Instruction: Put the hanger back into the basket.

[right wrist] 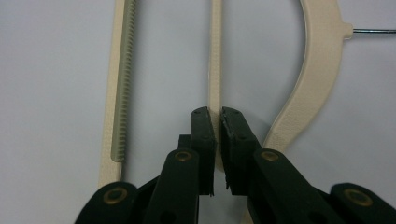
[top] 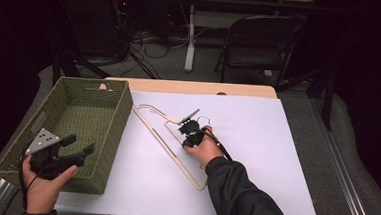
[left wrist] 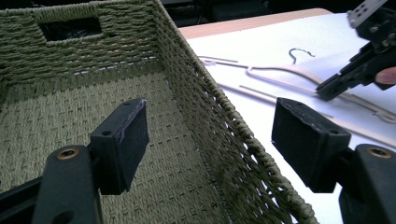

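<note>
A: Where's the hanger (top: pixel 169 141) right now?

B: Flat on the white table (top: pixel 275 158), lying slantwise just beside the basket (top: pixel 107 147), which sits at the table's left edge. Its wire hook (top: pixel 205 120) points toward the far edge.

A: And the right gripper (top: pixel 189 134)?

B: Clamped on the hanger. The right gripper view settles it: the two black pads (right wrist: pixel 203 135) pinch the thin middle bar (right wrist: pixel 215 60) with no gap to spare, the ribbed lower bar (right wrist: pixel 122 84) off to one side and the curved shoulder (right wrist: pixel 322 60) to the other. From the high view you only get a hand over the hanger's middle.

A: So the grasp is made. What next?

B: I'd judge a lift, then a carry over to the basket. The hanger is long, so it needs tilting or lining up with the basket's length to clear the rim.

A: The left gripper (top: pixel 78 149)?

B: Jaws wide apart, holding nothing, poised over the basket's near right rim. Its own view looks into the empty woven bottom and catches the right gripper at work across the table
</note>
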`<state>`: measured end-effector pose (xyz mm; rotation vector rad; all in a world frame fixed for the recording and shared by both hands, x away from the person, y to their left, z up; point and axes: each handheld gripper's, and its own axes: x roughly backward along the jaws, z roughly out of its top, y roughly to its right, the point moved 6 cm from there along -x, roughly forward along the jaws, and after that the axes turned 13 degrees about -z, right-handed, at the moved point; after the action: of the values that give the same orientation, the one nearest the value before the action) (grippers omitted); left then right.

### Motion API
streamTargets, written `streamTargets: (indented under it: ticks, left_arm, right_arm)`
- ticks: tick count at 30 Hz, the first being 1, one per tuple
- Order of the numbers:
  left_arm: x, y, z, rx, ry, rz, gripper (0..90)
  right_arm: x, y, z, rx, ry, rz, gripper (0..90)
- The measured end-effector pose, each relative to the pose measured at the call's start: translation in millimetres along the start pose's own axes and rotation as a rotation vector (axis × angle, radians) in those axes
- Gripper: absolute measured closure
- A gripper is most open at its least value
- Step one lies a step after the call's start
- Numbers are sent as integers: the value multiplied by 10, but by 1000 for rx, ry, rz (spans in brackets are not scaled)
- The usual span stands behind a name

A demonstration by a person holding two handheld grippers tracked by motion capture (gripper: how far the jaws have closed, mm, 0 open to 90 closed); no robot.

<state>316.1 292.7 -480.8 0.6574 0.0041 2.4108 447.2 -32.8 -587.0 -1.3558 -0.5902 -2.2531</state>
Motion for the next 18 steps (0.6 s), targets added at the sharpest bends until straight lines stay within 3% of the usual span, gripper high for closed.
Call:
streamTargets:
  ticks: [3,5,11,12,15,16,17,18]
  left_arm:
    - [-12,10,1,-4,-5,0,271]
    - [-24,25,8,-7,-6,-4,274]
    - [-45,66,25,-18,-8,-11,287]
    - [-50,79,28,-23,-10,-15,288]
    - [-59,97,34,-25,-10,-20,287]
    - [-61,108,38,-29,-12,-22,287]
    - [-65,138,49,-33,-12,-29,287]
    - [-65,138,49,-33,-12,-29,288]
  right_arm:
    - [22,44,-43,18,12,-6,844]
    - [69,90,-107,61,15,-27,845]
    - [150,141,-197,95,53,-51,845]
    - [213,161,-251,128,78,-56,845]
    - [281,173,-313,150,87,-56,845]
    - [294,169,-331,158,133,-54,845]
    - [380,185,-414,204,127,-51,845]
    - [380,185,-414,204,127,-51,845]
